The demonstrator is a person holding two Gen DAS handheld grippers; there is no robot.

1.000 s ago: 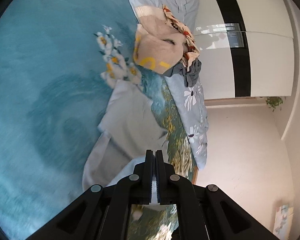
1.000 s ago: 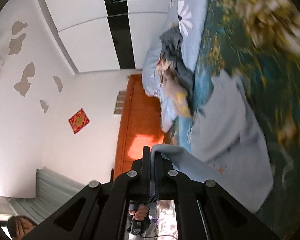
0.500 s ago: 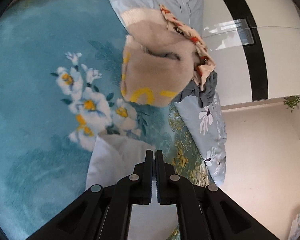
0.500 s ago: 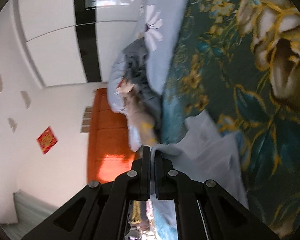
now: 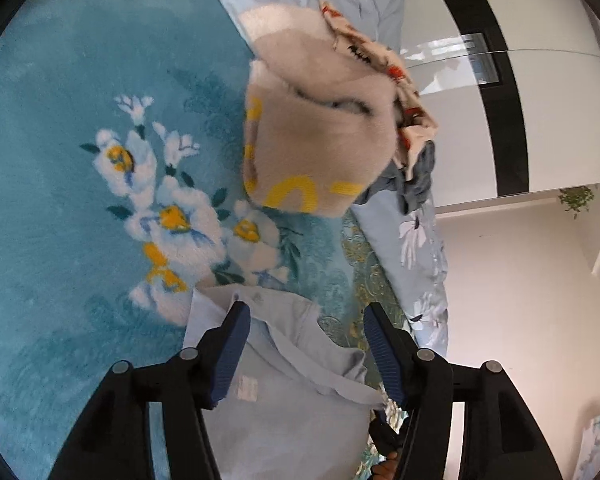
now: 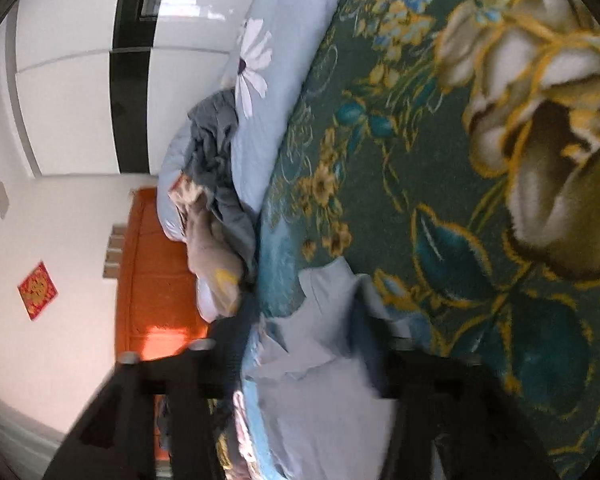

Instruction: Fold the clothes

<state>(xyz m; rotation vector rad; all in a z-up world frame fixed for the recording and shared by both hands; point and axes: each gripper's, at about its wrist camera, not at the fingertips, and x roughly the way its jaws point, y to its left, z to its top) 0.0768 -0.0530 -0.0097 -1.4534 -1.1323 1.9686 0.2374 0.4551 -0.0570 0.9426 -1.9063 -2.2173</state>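
Note:
A pale blue shirt (image 5: 284, 392) lies on the floral blanket, its collar end between my left gripper's (image 5: 306, 312) open blue-padded fingers. It holds nothing. The same shirt (image 6: 324, 360) lies under my right gripper (image 6: 300, 332), whose jaws are open and motion-blurred, with the cloth lying loose between them. A pile of other clothes sits beyond: a beige fleece with yellow marks (image 5: 320, 140), a floral-print piece (image 5: 396, 80) and a dark grey garment (image 5: 416, 176). The pile also shows in the right wrist view (image 6: 216, 216).
The bed has a teal floral blanket (image 5: 80, 120) and a darker green floral part (image 6: 460, 160). A light blue daisy-print quilt (image 5: 416, 248) runs along the bed's edge. An orange headboard (image 6: 152, 280) and white wardrobe doors (image 5: 540, 120) stand behind.
Both grippers were shut on the pale blue shirt and carried it toward the clothes pile. Now both have opened and the shirt lies released on the blanket.

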